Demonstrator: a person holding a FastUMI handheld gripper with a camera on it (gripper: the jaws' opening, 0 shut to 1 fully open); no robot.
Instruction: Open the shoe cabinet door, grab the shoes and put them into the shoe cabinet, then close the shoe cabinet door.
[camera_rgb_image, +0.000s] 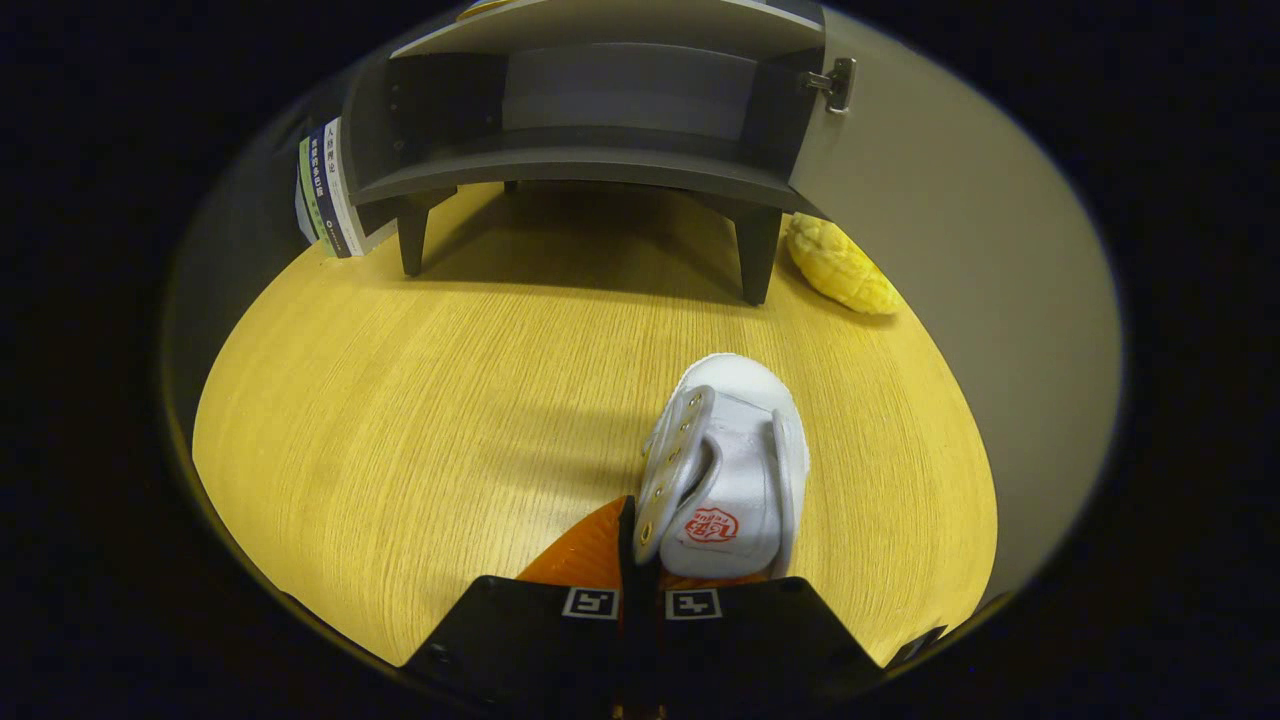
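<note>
While gripper (640, 560) pinches white shoe (725, 470) above table (420, 420), cabinet (600, 110) open ahead

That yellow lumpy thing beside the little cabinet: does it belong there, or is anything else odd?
The yellow bun-like item lying by the shoe cabinet leg looks out of place among shoe things. Books lean at the cabinet's other side. The gripper is shut on the white shoe, pinching its eyelet flap, which looks normal.

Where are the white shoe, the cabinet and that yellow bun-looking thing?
White shoe (740, 470), gripper view: on its tongue.
Cabinet (590, 170), gripper view: on its bottom shelf edge.
Yellow bun (838, 266), gripper view: on its top crust.
</note>
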